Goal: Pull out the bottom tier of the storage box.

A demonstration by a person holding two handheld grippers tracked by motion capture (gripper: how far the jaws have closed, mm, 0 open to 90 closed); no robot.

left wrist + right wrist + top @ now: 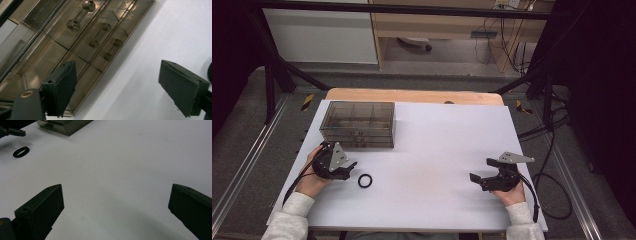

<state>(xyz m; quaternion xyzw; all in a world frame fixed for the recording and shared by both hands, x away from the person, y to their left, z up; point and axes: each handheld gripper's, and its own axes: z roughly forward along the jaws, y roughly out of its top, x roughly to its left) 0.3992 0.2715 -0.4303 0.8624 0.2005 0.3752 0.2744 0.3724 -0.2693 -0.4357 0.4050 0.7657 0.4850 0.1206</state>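
A smoky see-through drawer box stands at the back left of the white table top. Its small knobs face my left gripper, which lies tilted just in front of it, jaws open with nothing between them. A black ring lies flat on the table just right of that gripper, untouched. My right gripper rests near the front right, pointing left across the table. Its jaws stand wide open over bare table, and the ring lies far off at the upper left.
A wooden table edge runs behind the white top. Black frame bars and cables flank the table on the floor. The drawer box corner and the left gripper's tip appear far off in the right gripper view.
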